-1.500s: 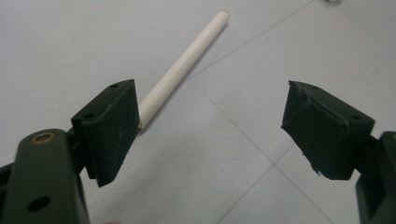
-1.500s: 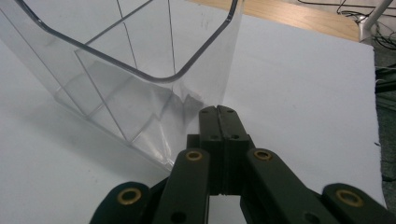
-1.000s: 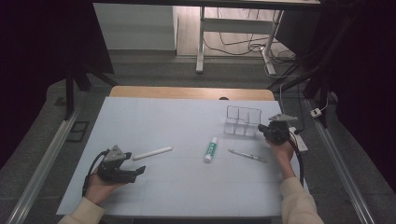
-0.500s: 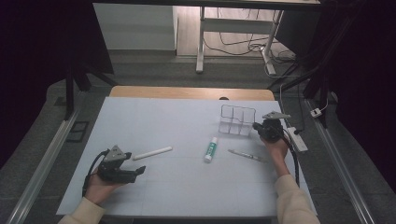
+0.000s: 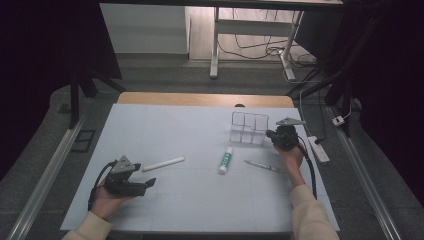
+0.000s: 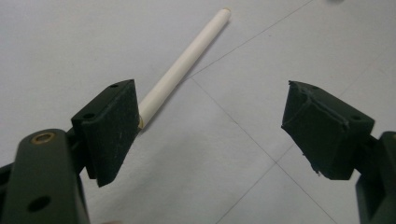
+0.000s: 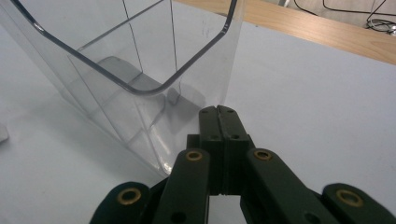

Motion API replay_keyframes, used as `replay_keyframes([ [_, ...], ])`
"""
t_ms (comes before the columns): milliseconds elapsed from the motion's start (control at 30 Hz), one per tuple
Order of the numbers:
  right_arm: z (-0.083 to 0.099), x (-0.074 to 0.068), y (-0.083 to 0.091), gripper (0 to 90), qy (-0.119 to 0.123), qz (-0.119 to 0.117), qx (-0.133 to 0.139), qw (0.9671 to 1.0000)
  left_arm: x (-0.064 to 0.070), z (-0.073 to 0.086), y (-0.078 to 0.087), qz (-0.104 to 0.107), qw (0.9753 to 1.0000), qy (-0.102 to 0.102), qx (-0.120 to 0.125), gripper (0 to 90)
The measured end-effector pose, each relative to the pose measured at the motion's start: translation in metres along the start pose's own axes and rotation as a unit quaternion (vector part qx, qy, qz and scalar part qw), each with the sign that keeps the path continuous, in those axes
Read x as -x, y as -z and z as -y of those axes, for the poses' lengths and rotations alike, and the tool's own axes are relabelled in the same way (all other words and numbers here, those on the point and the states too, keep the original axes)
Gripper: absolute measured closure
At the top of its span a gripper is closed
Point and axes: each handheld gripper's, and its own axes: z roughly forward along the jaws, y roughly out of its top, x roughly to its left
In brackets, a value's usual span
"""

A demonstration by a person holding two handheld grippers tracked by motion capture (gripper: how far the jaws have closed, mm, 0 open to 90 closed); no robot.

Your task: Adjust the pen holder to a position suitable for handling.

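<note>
The pale blue-grey table sheet carries everything here. At about two o'clock on it stands the clear plastic divided organiser box, which has slid a little toward ten o'clock over the last second, the right gripper following at its three o'clock corner. That gripper's jaws are pressed together with nothing between them, tips seemingly touching the box wall, though the clear plastic makes contact hard to judge; it reads as nudging the box into place. The left gripper, at eight o'clock, is spread wide and unmoved, the white cylindrical stick just beside one jaw, ungrasped. A white-and-green tube and thin pen lie mid-table.
</note>
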Motion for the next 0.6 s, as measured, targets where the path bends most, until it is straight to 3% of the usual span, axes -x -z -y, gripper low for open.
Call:
replay_keyframes([
  [600,-0.012,-0.023,-0.016,89.1,0.011,-0.015,-0.001,0.9998,0.000,0.000,-0.001,-0.001,1.0000,0.000,-0.002,18.9],
])
